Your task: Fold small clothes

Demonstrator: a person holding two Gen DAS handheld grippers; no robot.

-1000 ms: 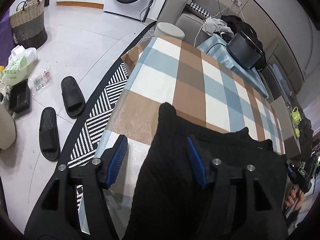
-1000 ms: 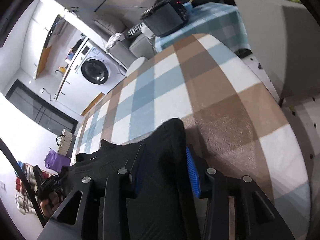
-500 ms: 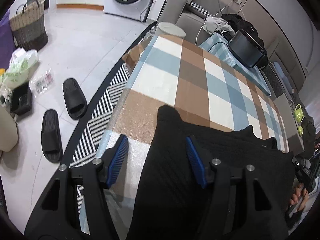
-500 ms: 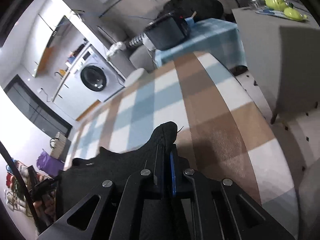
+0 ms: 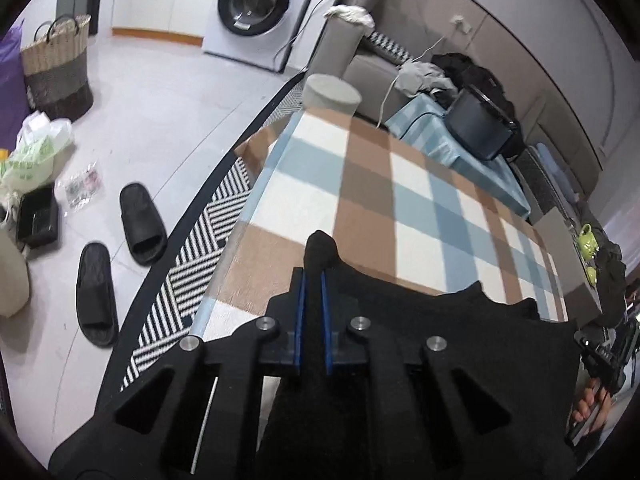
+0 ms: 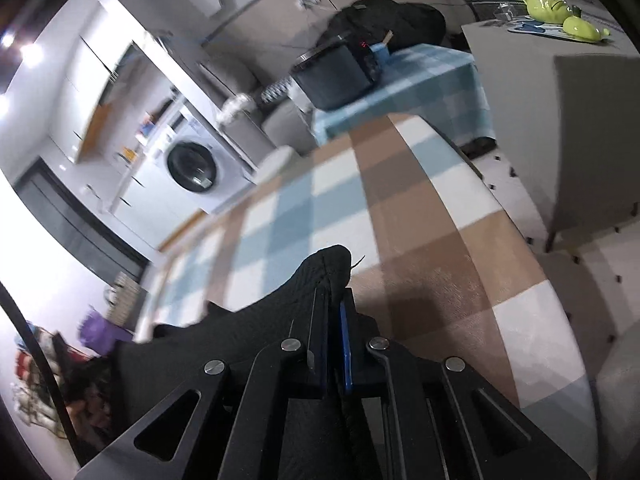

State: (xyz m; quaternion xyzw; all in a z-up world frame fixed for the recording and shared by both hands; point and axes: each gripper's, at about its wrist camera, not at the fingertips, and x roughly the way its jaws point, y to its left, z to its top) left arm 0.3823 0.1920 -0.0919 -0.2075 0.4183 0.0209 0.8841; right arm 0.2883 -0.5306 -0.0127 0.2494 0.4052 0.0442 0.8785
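Note:
A black knit garment (image 5: 448,344) lies at the near edge of the checked tablecloth (image 5: 384,200). My left gripper (image 5: 312,280) is shut on the garment's left corner, which pokes out past the blue pads. My right gripper (image 6: 334,300) is shut on the garment's (image 6: 248,328) right corner, whose tip sticks out beyond the fingers. The cloth stretches between the two grippers. The checked tablecloth (image 6: 400,216) spreads ahead in the right wrist view.
Two black slippers (image 5: 120,248) lie on the floor left of the table, beside a striped rug (image 5: 200,248). A washing machine (image 5: 256,4), a woven basket (image 5: 56,68) and a grey stool (image 5: 332,92) stand beyond. A grey side table (image 6: 592,128) stands at right.
The left gripper closed on the garment's left corner; it was open half a second ago. The right gripper closed earlier and stays shut; both have lifted slightly.

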